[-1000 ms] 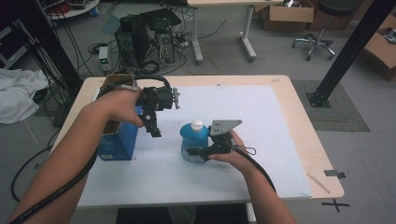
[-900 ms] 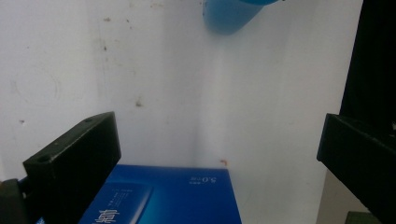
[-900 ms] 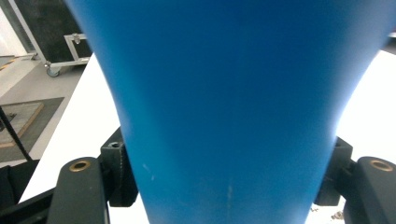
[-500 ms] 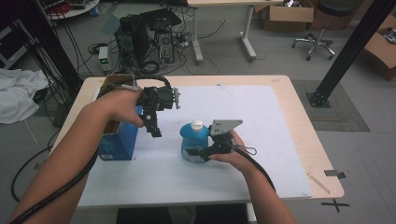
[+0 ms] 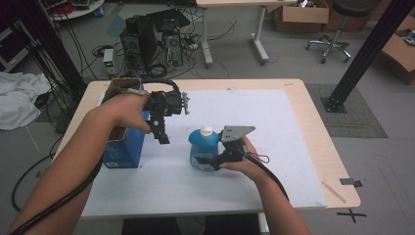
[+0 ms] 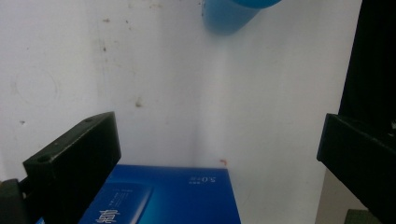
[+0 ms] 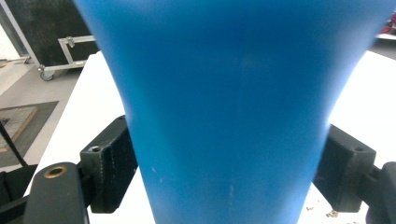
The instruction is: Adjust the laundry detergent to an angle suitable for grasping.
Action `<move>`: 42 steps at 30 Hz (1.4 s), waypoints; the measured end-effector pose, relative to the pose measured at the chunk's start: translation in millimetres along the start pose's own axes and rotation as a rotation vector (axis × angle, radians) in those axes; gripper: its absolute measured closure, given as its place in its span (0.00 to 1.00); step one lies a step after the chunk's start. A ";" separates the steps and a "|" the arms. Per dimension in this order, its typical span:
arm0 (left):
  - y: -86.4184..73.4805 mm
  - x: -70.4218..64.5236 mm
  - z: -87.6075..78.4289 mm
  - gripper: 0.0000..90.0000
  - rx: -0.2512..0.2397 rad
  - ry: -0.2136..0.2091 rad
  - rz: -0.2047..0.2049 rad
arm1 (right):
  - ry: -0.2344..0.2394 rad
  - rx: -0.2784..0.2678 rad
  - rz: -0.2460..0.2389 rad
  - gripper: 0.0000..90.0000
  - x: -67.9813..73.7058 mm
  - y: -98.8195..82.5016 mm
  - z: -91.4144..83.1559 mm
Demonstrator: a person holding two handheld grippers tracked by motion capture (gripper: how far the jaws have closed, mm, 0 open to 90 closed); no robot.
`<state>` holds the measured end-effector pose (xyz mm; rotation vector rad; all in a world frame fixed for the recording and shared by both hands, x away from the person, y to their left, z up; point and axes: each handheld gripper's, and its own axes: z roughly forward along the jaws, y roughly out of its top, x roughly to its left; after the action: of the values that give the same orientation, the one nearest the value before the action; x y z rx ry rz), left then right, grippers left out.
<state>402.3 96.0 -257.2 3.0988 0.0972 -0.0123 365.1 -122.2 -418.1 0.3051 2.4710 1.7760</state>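
A blue bottle (image 5: 203, 148) with a white cap (image 5: 206, 130) stands upright on the white mat (image 5: 274, 127). My right gripper (image 5: 205, 161) reaches around its lower body from the right. In the right gripper view the bottle (image 7: 233, 93) stands between the jaws of the right gripper (image 7: 229, 172), which have just been opening; their pads sit at its sides without a visible squeeze. My left gripper (image 5: 163, 138) hangs above the mat left of the bottle, pointing down, open with nothing in it. The left gripper (image 6: 212, 154) looks down past a blue box (image 6: 163, 196) toward the bottle (image 6: 233, 14).
The blue carton (image 5: 122, 147) with an open top stands at the mat's left edge, under my left forearm. The wooden table (image 5: 333, 161) ends close to the right. Behind it on the floor stand computer towers (image 5: 151, 39) with cables and an office chair (image 5: 337, 29).
None of the hands has shifted. The bottle stays upright in the same spot, and the right gripper stays at its base.
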 end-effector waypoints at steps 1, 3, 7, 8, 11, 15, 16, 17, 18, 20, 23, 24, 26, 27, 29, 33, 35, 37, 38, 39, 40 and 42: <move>0.1 0.0 0.0 0.00 -0.001 0.000 -0.001 | -0.001 0.001 0.001 0.21 0.1 0.3 -0.9; 0.2 0.0 0.1 0.00 -0.003 0.001 -0.001 | -0.001 0.000 0.002 0.20 0.3 0.4 -1.1; 1.0 -0.5 -0.6 0.00 0.000 0.002 0.001 | 0.001 -0.003 0.005 0.17 1.3 0.6 -0.8; 1.2 -0.7 -0.8 0.00 0.000 0.003 0.002 | 0.001 -0.003 0.005 0.17 1.3 0.6 -0.8; 1.3 -1.1 -1.5 0.00 -0.003 0.004 0.002 | -0.003 -0.006 0.006 0.16 2.3 0.7 -0.9; 1.6 -1.2 -2.0 0.00 0.002 0.004 0.003 | -0.003 -0.004 0.010 0.16 3.0 1.0 -2.1; 1.6 -1.4 -1.9 0.00 0.002 0.004 0.001 | -0.006 -0.005 0.012 0.16 3.1 1.0 -2.6; 1.8 -1.6 -2.0 0.00 0.001 0.004 0.001 | -0.006 -0.004 0.016 0.16 3.0 1.0 -3.4; 2.1 -1.7 -2.1 0.00 0.002 0.004 0.003 | -0.005 -0.005 0.015 0.16 3.0 1.0 -4.0; 2.5 -1.7 -2.4 0.00 0.001 0.006 0.006 | -0.005 -0.003 0.012 0.16 3.4 1.3 -6.4; 2.7 -1.9 -2.5 0.00 -0.004 0.007 0.003 | 0.002 0.003 0.003 0.16 4.5 2.1 -9.5; 2.8 -1.7 -2.5 0.00 -0.005 0.007 0.004 | 0.004 0.002 0.003 0.16 4.8 2.7 -11.2; 3.2 -1.5 -2.4 0.00 -0.005 0.009 0.005 | 0.003 0.003 0.001 0.16 5.3 3.6 -13.7; 3.4 -1.4 -2.5 0.00 -0.004 0.008 0.007 | 0.003 0.004 -0.002 0.16 5.4 4.1 -15.3; 4.1 -1.3 -2.8 0.00 -0.002 0.009 0.009 | 0.001 0.008 -0.001 0.16 6.0 5.0 -18.7; 4.8 -0.7 -3.4 0.00 -0.006 0.009 0.013 | 0.000 0.030 -0.011 0.17 7.0 6.7 -27.9; 5.3 -0.5 -3.9 0.00 -0.007 0.009 0.012 | -0.003 0.042 -0.021 0.16 7.9 7.7 -32.1; 5.8 -0.2 -4.0 0.00 -0.005 0.009 0.015 | -0.004 0.057 -0.028 0.17 8.8 9.3 -37.9; 6.0 -0.1 -4.2 0.00 -0.006 0.009 0.015 | -0.005 0.062 -0.031 0.16 9.3 9.8 -39.9; 6.1 0.1 -3.9 0.00 -0.008 0.010 0.017 | -0.005 0.069 -0.033 0.17 9.6 10.2 -42.6; 6.3 0.4 -3.6 0.00 -0.006 0.009 0.018 | -0.005 0.077 -0.034 0.17 10.1 10.8 -45.5; 7.0 0.7 -3.1 0.00 -0.003 0.008 0.018 | -0.010 0.093 -0.043 0.17 11.0 11.7 -48.5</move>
<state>403.4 89.2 -253.8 3.0972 0.0703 0.0009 346.8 -161.4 -390.8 0.2648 2.5377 1.6435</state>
